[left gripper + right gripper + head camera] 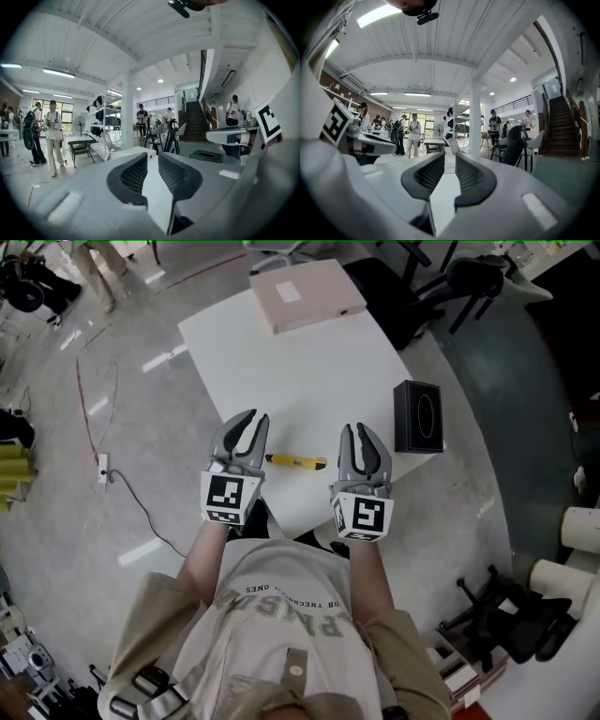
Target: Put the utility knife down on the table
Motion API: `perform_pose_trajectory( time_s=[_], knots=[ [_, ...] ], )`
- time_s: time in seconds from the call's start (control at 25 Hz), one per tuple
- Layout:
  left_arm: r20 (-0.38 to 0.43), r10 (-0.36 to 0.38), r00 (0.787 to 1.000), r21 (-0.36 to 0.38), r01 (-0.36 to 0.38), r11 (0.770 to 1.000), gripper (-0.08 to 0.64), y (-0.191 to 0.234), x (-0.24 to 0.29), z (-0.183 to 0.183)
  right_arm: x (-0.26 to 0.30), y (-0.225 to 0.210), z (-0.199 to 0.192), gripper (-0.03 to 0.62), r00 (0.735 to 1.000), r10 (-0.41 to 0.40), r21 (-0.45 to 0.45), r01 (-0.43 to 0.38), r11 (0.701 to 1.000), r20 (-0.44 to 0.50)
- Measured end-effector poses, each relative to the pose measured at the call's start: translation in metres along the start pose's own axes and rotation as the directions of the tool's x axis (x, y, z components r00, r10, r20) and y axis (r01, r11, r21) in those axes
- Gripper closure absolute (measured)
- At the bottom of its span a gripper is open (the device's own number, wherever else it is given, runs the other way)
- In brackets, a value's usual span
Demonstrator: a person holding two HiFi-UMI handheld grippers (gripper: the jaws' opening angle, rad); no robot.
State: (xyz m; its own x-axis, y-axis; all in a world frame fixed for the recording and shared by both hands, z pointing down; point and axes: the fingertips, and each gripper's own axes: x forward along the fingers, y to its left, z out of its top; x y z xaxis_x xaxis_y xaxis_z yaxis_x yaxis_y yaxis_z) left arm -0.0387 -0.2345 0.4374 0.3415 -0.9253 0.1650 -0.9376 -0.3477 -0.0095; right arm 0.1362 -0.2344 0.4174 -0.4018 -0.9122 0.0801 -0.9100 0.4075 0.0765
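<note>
A yellow utility knife (296, 462) lies flat on the white table (300, 371) near its front edge, with nothing touching it. In the head view my left gripper (248, 419) hangs just left of the knife and my right gripper (362, 431) just right of it, both raised above the tabletop. Each has its jaws drawn close with a narrow gap and nothing between them. The left gripper (152, 157) and the right gripper (450, 157) point level across the room in their own views, where the knife does not show.
A black box (418, 416) stands on the table's right side and a flat beige box (307, 293) lies at its far end. Dark chairs (469, 277) stand beyond the table, and a chair base (506, 615) sits at lower right. A cable (122, 479) runs over the floor at left.
</note>
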Motion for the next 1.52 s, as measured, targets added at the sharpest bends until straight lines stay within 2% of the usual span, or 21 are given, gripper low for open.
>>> perform_pose_trajectory(
  time_s=[0.12, 0.28, 0.56, 0.84, 1.08, 1.52],
  knots=[
    [0.035, 0.049, 0.998, 0.004, -0.049, 0.999, 0.505, 0.003, -0.007, 0.013, -0.006, -0.007, 0.009, 0.532, 0.999, -0.039, 0.013, 0.039, 0.999, 0.007],
    [0.068, 0.092, 0.993, -0.010, -0.091, 0.996, 0.544, 0.007, -0.012, 0.026, -0.010, -0.013, 0.017, 0.591, 0.998, -0.056, -0.041, 0.056, 0.998, -0.008],
    [0.088, 0.131, 0.987, -0.029, -0.129, 0.991, 0.549, 0.015, -0.020, 0.035, -0.012, -0.014, 0.034, 0.591, 0.997, -0.075, -0.058, 0.077, 0.995, 0.025],
    [0.133, 0.121, 0.984, -0.041, -0.117, 0.992, 0.551, 0.013, -0.018, 0.044, -0.007, -0.008, 0.036, 0.591, 0.997, -0.067, -0.072, 0.069, 0.995, 0.025],
    [0.123, 0.097, 0.988, 0.000, -0.097, 0.995, 0.551, 0.004, -0.017, 0.044, -0.007, -0.007, 0.040, 0.591, 0.997, -0.062, -0.074, 0.064, 0.995, 0.038],
    [0.157, 0.089, 0.984, 0.038, -0.096, 0.995, 0.551, 0.002, -0.019, 0.056, -0.010, 0.000, 0.046, 0.592, 0.996, -0.041, -0.104, 0.049, 0.993, 0.076]
  ],
)
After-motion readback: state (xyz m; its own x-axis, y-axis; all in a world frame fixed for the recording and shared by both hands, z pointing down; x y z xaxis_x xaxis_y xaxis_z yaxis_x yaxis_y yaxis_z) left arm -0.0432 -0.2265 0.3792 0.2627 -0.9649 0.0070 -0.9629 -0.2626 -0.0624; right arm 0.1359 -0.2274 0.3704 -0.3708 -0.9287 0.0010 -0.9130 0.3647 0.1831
